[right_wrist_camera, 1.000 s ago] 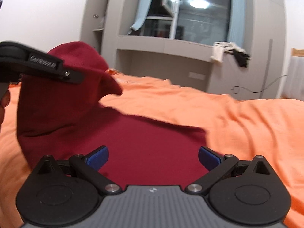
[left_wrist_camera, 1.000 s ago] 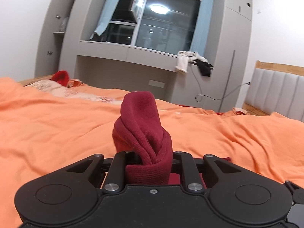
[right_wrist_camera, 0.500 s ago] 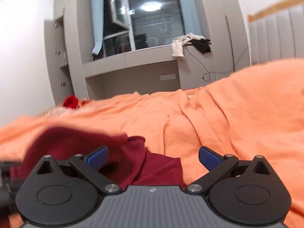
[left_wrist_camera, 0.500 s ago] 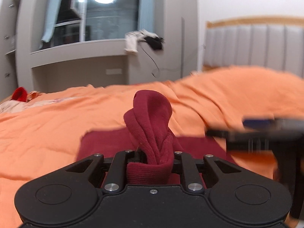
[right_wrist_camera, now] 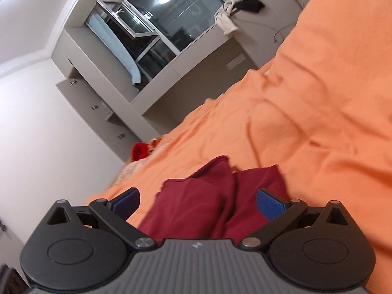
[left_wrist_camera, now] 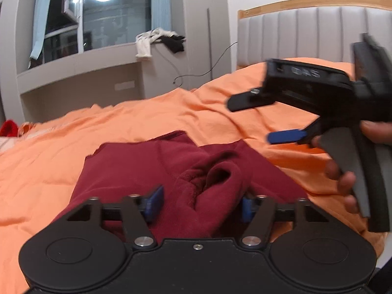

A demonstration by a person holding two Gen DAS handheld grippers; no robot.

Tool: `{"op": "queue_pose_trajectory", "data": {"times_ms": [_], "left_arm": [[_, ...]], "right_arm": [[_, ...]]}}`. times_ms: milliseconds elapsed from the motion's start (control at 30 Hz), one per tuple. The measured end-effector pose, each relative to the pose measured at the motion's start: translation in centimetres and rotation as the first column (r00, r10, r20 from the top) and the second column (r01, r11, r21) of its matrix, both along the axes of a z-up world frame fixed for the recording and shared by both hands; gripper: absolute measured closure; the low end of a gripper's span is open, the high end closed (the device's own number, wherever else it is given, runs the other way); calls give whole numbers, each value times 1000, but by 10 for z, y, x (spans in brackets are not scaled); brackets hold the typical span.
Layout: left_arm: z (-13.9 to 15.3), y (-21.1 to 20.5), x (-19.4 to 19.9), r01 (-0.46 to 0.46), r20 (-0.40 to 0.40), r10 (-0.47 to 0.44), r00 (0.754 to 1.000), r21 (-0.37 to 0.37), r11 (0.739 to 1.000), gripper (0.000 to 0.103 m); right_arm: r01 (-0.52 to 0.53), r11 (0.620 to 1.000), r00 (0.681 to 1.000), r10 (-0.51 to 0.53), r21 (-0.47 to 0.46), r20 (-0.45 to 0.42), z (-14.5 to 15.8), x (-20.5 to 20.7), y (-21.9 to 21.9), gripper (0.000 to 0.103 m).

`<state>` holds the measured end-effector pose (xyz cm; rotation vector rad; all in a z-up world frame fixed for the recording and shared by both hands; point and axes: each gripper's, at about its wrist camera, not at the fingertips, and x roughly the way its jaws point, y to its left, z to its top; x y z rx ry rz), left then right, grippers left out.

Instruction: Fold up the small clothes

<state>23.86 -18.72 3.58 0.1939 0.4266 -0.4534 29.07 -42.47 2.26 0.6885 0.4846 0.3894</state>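
A dark red garment (left_wrist_camera: 137, 164) lies partly folded on the orange bed sheet (left_wrist_camera: 49, 152). In the left wrist view my left gripper (left_wrist_camera: 199, 204) is open, its blue pads apart, with a bunched fold of the garment (left_wrist_camera: 215, 183) lying loose between them. My right gripper shows at the right of that view (left_wrist_camera: 284, 136), held above the sheet, open and empty. In the right wrist view, which is tilted, my right gripper (right_wrist_camera: 198, 203) is open above the garment (right_wrist_camera: 208, 203).
A padded grey headboard (left_wrist_camera: 306, 36) stands at the right. A grey window unit (left_wrist_camera: 98, 73) with clothes hung on its ledge (left_wrist_camera: 159, 41) is at the back. A red item (left_wrist_camera: 8, 127) and other laundry lie at the far left of the bed.
My left gripper has opened and let go of the bunched red fabric, which has sagged down onto the garment. My right gripper has lifted and tilted to the right of it.
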Motion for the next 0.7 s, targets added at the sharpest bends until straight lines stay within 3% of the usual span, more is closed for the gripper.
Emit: {"op": "queue_pose_trajectory", "data": {"times_ms": [67, 267, 467, 567, 700], "left_arm": [[0, -3, -4, 16, 14, -17, 1000, 20, 1000, 18], [6, 2, -24, 66, 67, -70, 995, 60, 996, 6], [5, 7, -39, 66, 153, -94, 984, 181, 981, 4], [0, 10, -43, 59, 174, -105, 979, 248, 967, 4], [-2, 13, -43, 54, 170, -105, 980, 280, 958, 4]], "right_arm": [[-31, 999, 999, 31, 30, -8, -1, 6, -2, 0], [-165, 979, 984, 171, 120, -39, -5, 21, 4, 0], [-220, 966, 973, 228, 133, -46, -8, 25, 15, 0], [-204, 968, 969, 221, 146, -106, -16, 30, 16, 0], [-194, 949, 950, 244, 247, -192, -34, 41, 17, 0]]}}
